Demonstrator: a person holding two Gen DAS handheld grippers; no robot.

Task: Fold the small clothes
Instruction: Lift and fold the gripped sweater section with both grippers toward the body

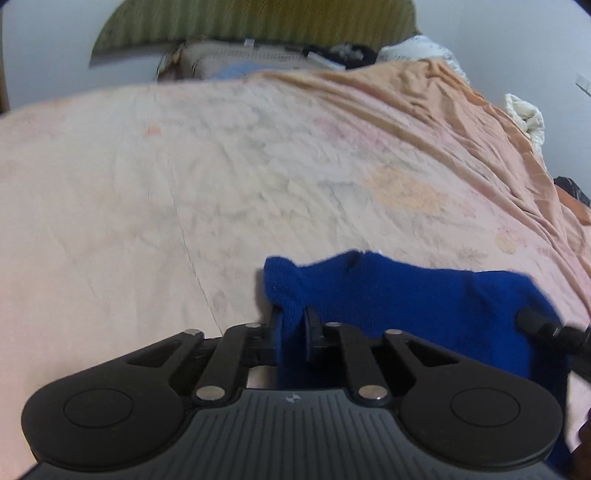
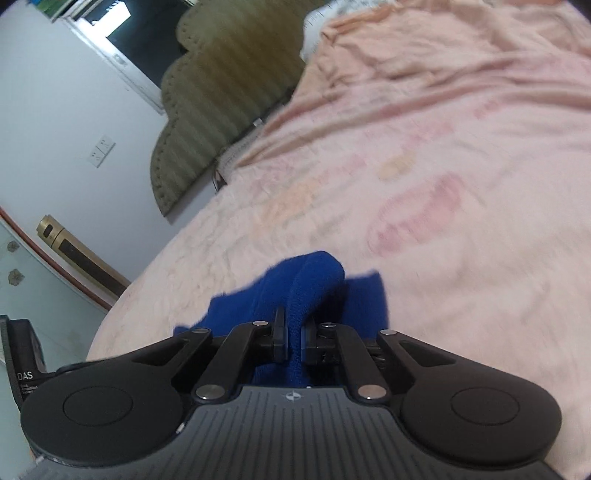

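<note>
One blue knit garment (image 1: 406, 295), two tools, one bedsheet (image 1: 184, 166), one headboard (image 2: 207, 110)

A pink bedsheet (image 1: 184, 166) lies below a green striped headboard (image 2: 207, 122)

Left wrist view: mounted behind the left tongs (image 1: 291, 325), looking forward and down along them across the bed (image 1: 184, 184) toward the headboard (image 1: 258, 26). Close range; the tongs fill the lower frame. Right wrist view: mounted behind the right tongs (image 2: 293, 336), same close range, rolled, so the bed (image 2: 461, 184) slopes and the headboard (image 2: 221, 92) lies upper left. Both views share bed, headboard and blue cloth (image 1: 406, 295) (image 2: 317, 273).
</note>
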